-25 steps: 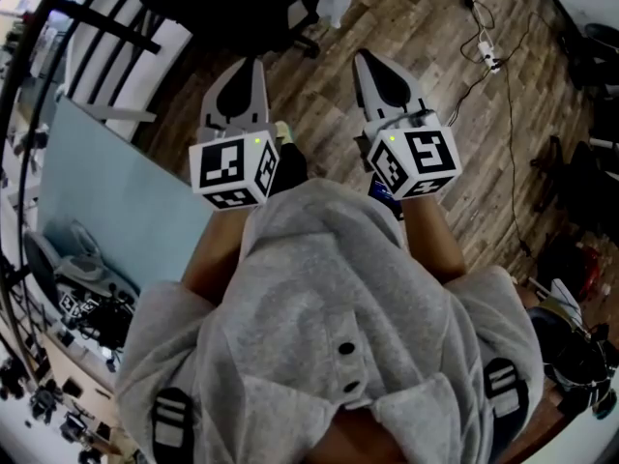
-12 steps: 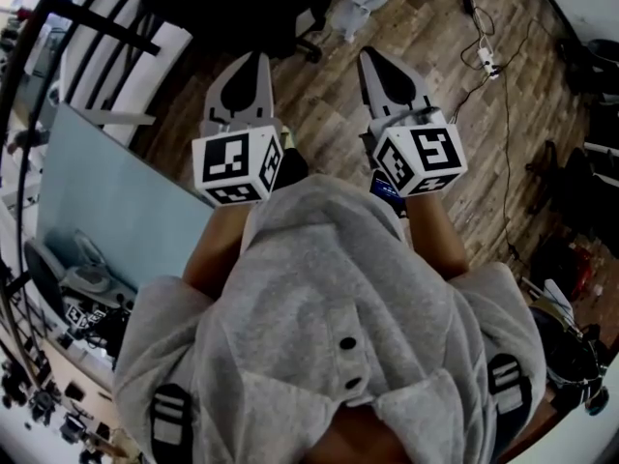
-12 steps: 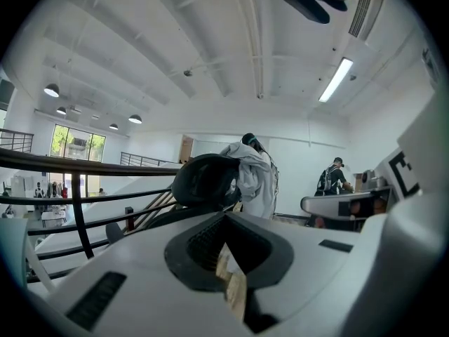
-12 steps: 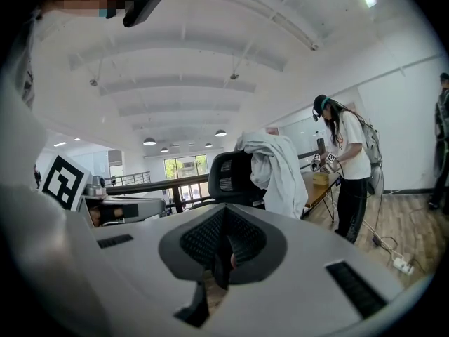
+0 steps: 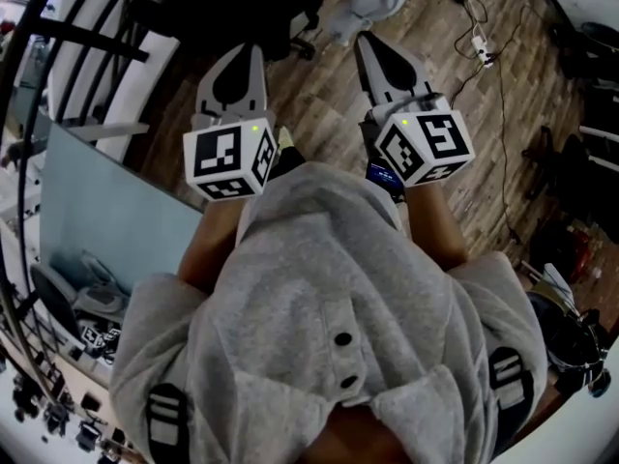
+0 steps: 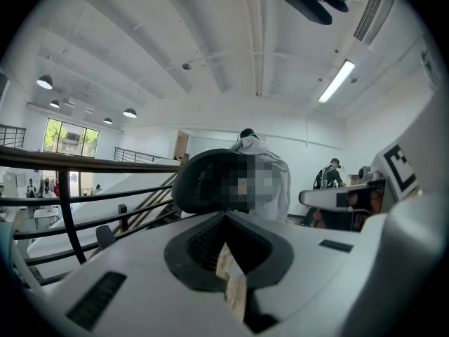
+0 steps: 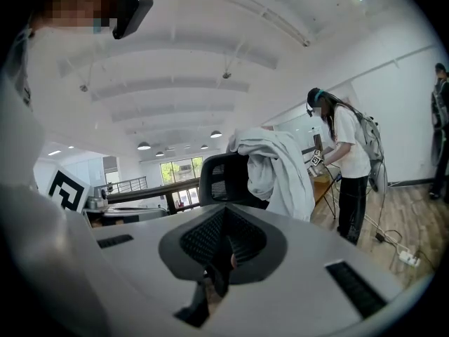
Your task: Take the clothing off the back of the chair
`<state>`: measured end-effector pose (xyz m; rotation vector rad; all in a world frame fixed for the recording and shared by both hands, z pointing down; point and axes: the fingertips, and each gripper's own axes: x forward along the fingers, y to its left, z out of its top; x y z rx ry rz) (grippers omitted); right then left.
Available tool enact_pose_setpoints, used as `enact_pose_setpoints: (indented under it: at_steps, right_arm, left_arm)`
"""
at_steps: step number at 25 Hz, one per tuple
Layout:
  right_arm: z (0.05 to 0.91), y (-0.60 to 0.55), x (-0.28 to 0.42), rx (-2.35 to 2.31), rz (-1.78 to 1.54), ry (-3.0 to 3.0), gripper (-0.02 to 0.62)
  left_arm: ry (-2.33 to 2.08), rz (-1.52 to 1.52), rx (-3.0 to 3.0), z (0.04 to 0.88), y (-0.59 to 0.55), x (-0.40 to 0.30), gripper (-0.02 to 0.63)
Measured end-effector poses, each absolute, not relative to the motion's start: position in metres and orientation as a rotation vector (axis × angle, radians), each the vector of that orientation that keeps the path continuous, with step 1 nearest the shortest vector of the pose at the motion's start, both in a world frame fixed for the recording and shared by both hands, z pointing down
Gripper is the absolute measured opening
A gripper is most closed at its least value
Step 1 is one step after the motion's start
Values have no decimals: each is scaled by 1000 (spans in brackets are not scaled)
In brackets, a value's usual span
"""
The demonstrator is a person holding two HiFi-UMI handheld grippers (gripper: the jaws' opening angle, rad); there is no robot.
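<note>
Pale grey-white garment hung draped over top of black mesh office chair back, so lifting up and off looked simplest. Garment lay ahead of both grippers, well apart, untouched. Left gripper clenched, nothing held. Right gripper clenched too, empty. Both aimed near level at chair, likely carry pose for approach. Person in white shirt stood beyond chair.

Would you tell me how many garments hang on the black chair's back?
1: a pale garment draped over the top of the chair back, hanging down at its right in the right gripper view. Others could hide beneath.
</note>
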<state>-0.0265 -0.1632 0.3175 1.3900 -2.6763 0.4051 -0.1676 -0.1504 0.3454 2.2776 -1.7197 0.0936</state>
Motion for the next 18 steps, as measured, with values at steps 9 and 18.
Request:
enact_pose_setpoints:
  at_steps: [9,18]
  right_arm:
    - [316,-201,-42,1414,338,-2640,12]
    - [303,-213,-41,1472,332,-2640,12]
  left_arm:
    - [-1677,87,2309,346,-200,-182,9]
    - [-1616,93,2359,343,-216,-172,9]
